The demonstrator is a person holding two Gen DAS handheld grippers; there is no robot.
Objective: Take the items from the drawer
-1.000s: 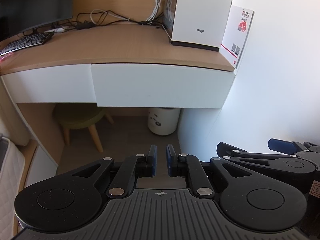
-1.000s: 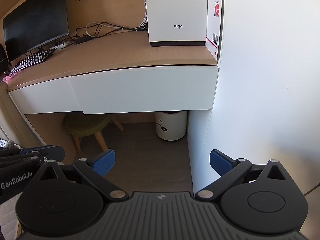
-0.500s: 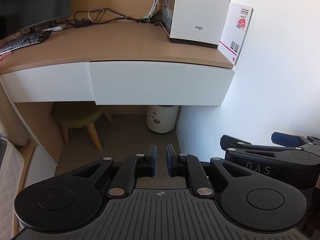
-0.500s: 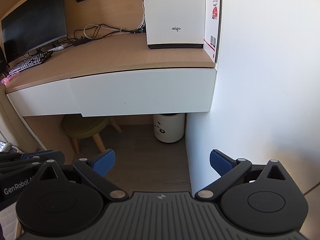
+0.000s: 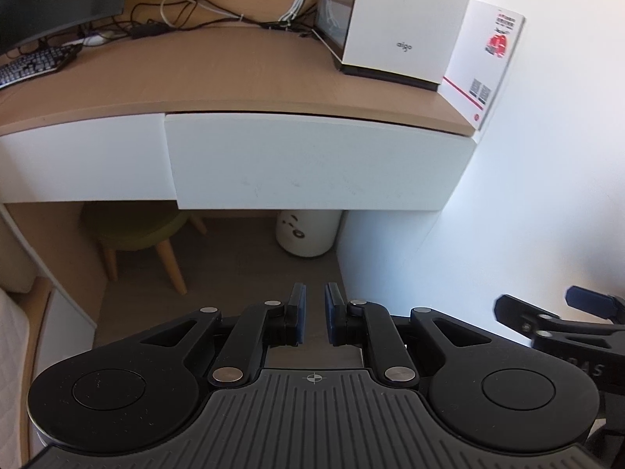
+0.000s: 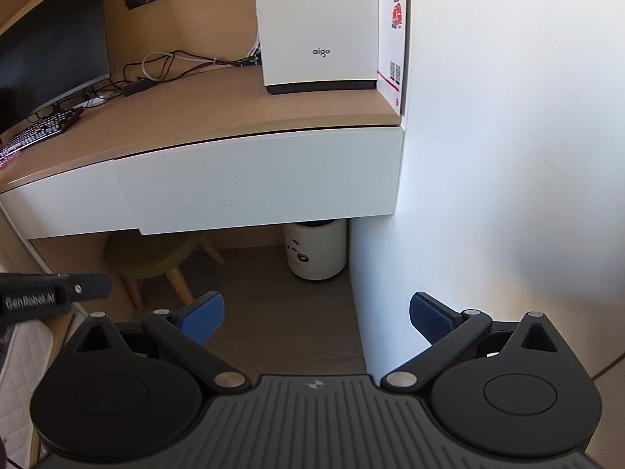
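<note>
A white drawer front [image 5: 312,164] [image 6: 258,183] sits closed under the wooden desktop [image 5: 218,78], with a second white drawer front [image 5: 82,160] to its left. My left gripper [image 5: 312,318] hovers in front of and below the drawer, shut with nothing between its blue pads. My right gripper [image 6: 316,316] stands open and empty, a little back from the drawer, close to the white wall. The right gripper shows at the left wrist view's right edge [image 5: 562,320]. The drawer's contents are hidden.
A white box [image 6: 316,31] and a red-and-white card [image 6: 394,39] stand on the desk's right end. A monitor [image 6: 50,39], keyboard [image 6: 39,133] and cables lie to the left. Under the desk are a green stool [image 5: 136,230] and a white bin [image 5: 308,230].
The left gripper has moved forward toward the drawer, which now looks larger and closer. The right gripper has barely shifted. Both jaws stand as before.
</note>
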